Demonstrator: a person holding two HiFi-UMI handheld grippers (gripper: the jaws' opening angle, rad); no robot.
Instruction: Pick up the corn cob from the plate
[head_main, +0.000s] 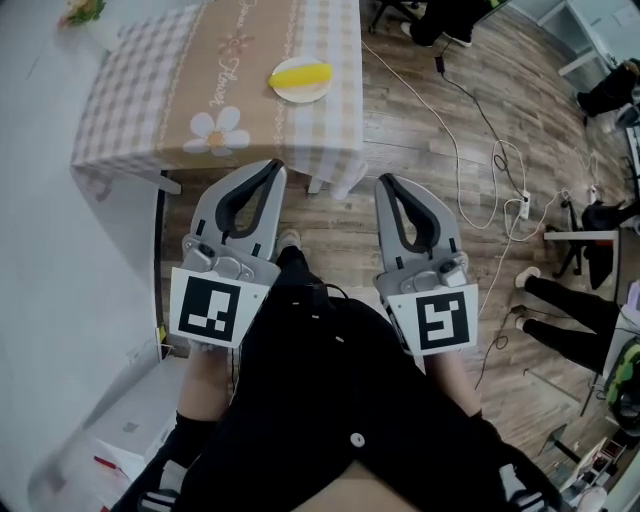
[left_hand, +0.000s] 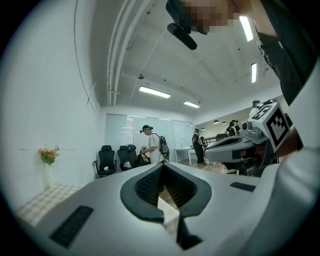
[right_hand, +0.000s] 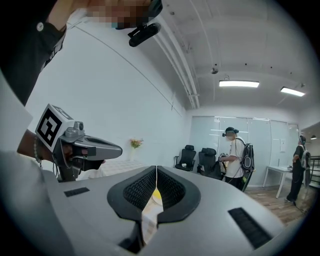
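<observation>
The yellow corn cob (head_main: 300, 74) lies on a small white plate (head_main: 301, 92) near the right edge of a table with a checked cloth (head_main: 150, 100), at the top of the head view. My left gripper (head_main: 274, 166) and right gripper (head_main: 386, 181) are held side by side over the wooden floor, short of the table, both pointing toward it. Each has its jaws shut with nothing between them. In the right gripper view the right gripper (right_hand: 156, 171) is shut, and a sliver of the yellow corn cob (right_hand: 157, 195) shows past its jaws. In the left gripper view the left gripper (left_hand: 163, 166) is shut too.
A flower vase (head_main: 88, 18) stands at the table's far left corner. White cables and a power strip (head_main: 520, 208) lie on the floor to the right, near a person's legs (head_main: 560, 305). A white box (head_main: 130, 430) sits at lower left. Office chairs (left_hand: 117, 159) and standing people are farther off.
</observation>
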